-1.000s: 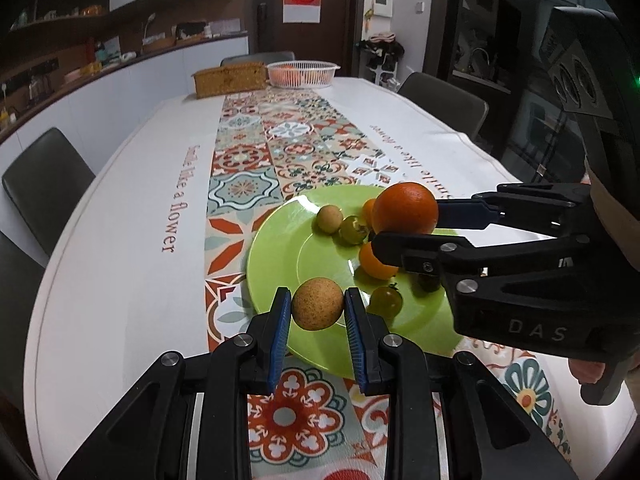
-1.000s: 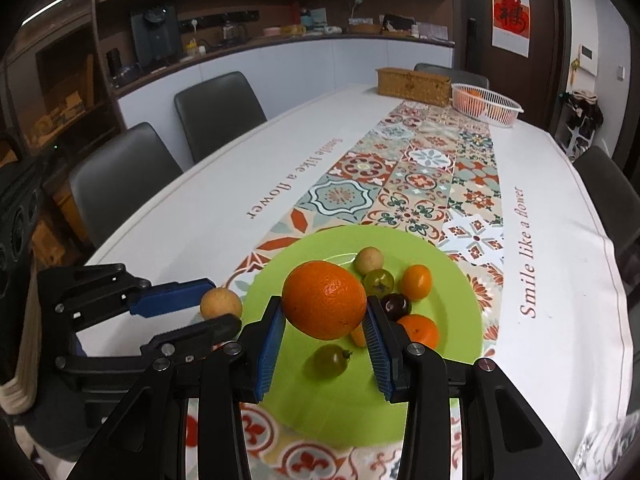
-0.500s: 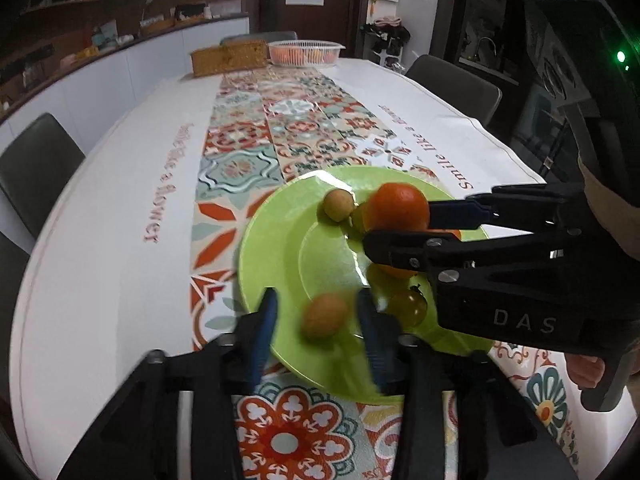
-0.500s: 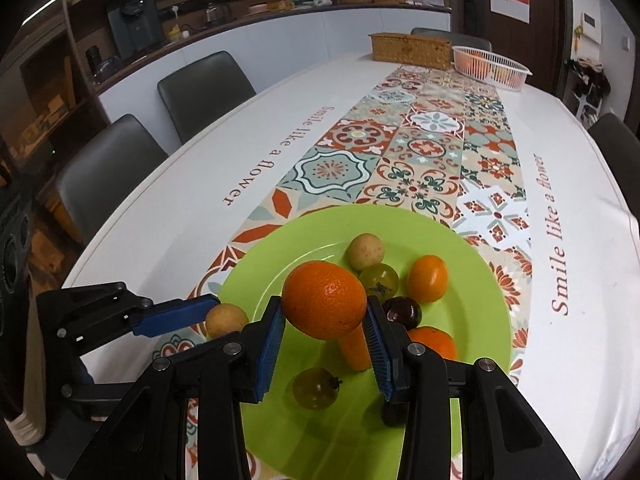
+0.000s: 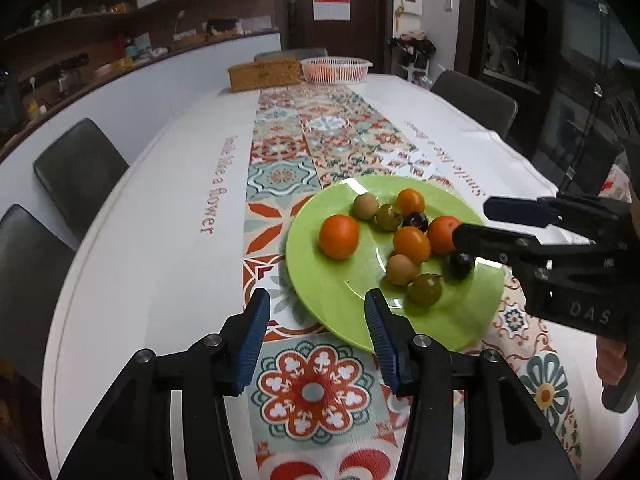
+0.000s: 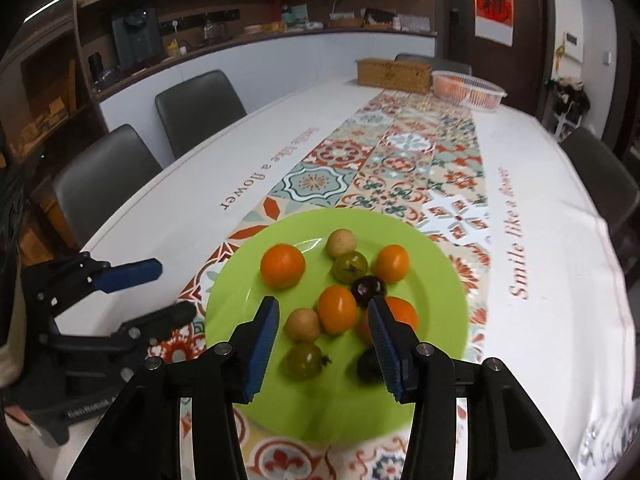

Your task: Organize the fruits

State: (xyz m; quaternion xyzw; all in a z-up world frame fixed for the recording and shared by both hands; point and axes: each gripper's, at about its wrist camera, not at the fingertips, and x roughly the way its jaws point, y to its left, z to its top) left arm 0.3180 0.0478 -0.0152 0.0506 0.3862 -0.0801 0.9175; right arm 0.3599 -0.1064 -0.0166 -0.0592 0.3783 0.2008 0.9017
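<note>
Left gripper (image 5: 316, 344): jaws spreading, empty.
Right gripper (image 6: 323, 346): jaws spreading, empty.
Progress: nine fruits lying beyond jaws on round lime-green plate (image 6: 340, 408); arranging seemingly near done.

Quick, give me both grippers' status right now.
Left gripper: open, holding nothing, jaws just opened.
Right gripper: open, holding nothing, jaws just opened, above the green plate.
</note>
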